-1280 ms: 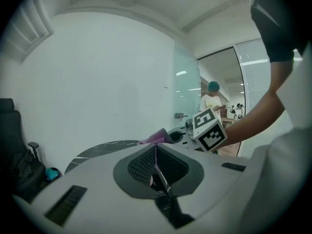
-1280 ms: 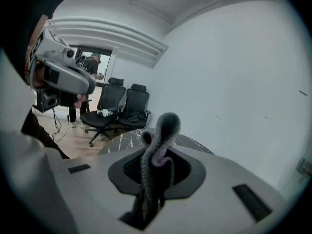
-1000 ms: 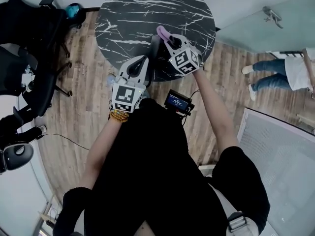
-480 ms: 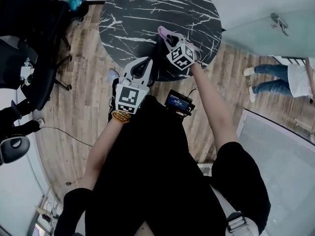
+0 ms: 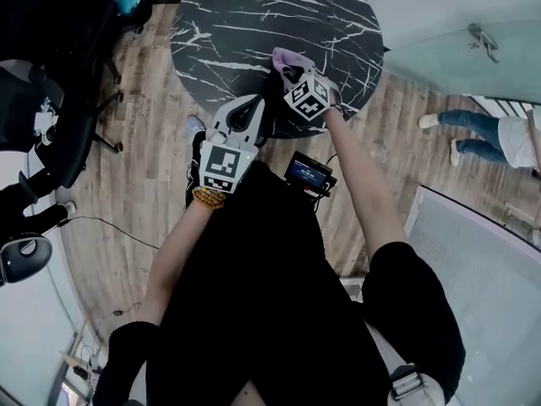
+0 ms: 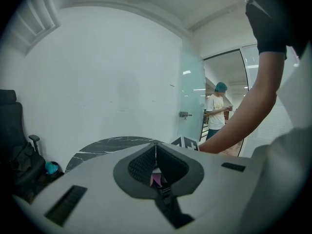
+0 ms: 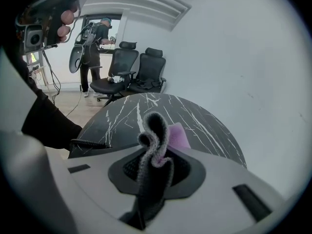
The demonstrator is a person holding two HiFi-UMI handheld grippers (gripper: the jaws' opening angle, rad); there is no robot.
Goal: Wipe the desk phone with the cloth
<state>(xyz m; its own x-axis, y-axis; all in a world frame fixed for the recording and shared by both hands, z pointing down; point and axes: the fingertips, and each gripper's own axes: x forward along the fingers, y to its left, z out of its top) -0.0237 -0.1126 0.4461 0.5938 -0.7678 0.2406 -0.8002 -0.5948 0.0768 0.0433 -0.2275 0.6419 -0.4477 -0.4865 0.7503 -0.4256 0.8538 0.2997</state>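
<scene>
White walls and a plank floor (image 5: 144,184) surround a round black marble table (image 5: 254,15) veined in white. The right gripper (image 5: 287,70) is clamped on the cloth (image 7: 156,145), a soft grey-and-purple folded strip whose long axis rises straight from the jaws over the table's near edge. A coiled black cord (image 7: 87,143) lies just to its left, and the left gripper (image 5: 245,112), nearer the person, has its ribbed jaws together on nothing.

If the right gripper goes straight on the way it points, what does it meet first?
Likely the marble tabletop, touched first by the cloth in the right gripper; depth is unclear.
</scene>
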